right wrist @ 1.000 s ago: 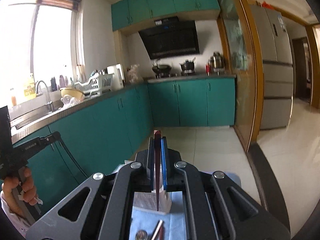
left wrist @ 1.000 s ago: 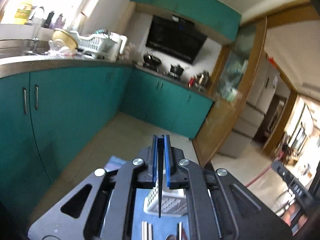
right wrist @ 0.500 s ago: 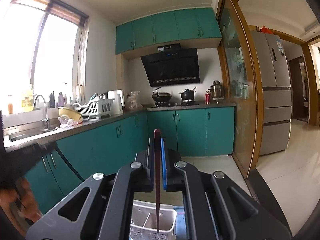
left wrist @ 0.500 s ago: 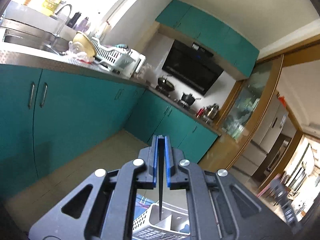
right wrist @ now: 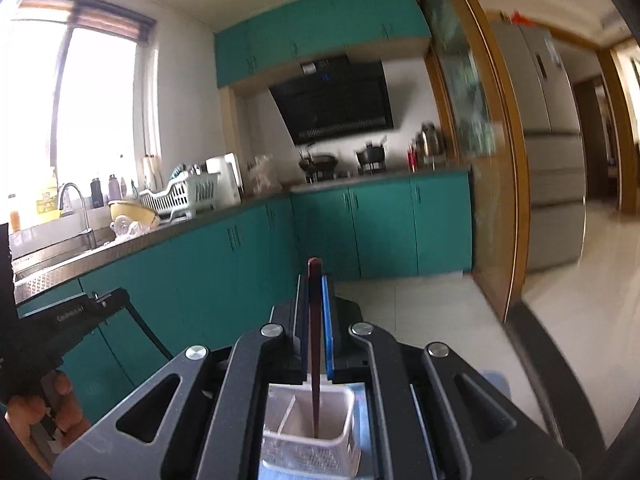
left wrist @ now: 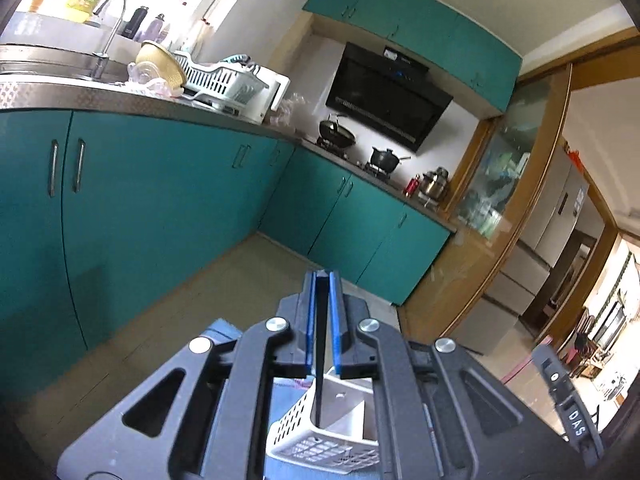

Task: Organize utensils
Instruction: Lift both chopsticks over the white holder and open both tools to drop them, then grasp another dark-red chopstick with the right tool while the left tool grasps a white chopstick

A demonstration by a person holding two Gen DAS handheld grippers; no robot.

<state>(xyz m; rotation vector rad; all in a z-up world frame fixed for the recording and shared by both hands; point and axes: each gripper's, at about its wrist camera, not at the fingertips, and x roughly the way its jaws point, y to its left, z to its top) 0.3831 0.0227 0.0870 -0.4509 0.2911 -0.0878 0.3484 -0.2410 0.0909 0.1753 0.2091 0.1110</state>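
Note:
My left gripper (left wrist: 322,280) is shut on a thin black chopstick (left wrist: 320,364), whose tip hangs into the white perforated utensil caddy (left wrist: 304,436) just below. In the right wrist view my right gripper (right wrist: 315,280) is shut on a dark red chopstick (right wrist: 315,360). Its lower end reaches into the same white caddy (right wrist: 312,446), in the compartment right of the divider. The caddy stands on a blue mat (right wrist: 362,396). At the left edge of that view a hand (right wrist: 48,412) holds the left gripper's black handle.
Teal base cabinets (left wrist: 160,200) run along the left and back under a steel counter with a sink tap (left wrist: 108,20), a dish rack (left wrist: 216,78) and pots on the hob (left wrist: 360,148). A glass sliding door (right wrist: 472,160) and a fridge (right wrist: 548,160) stand to the right.
Both grippers tilted up half a second ago and have since dipped again over the caddy. The loose utensils seen on the mat a second ago are out of view. Both chopsticks stay gripped.

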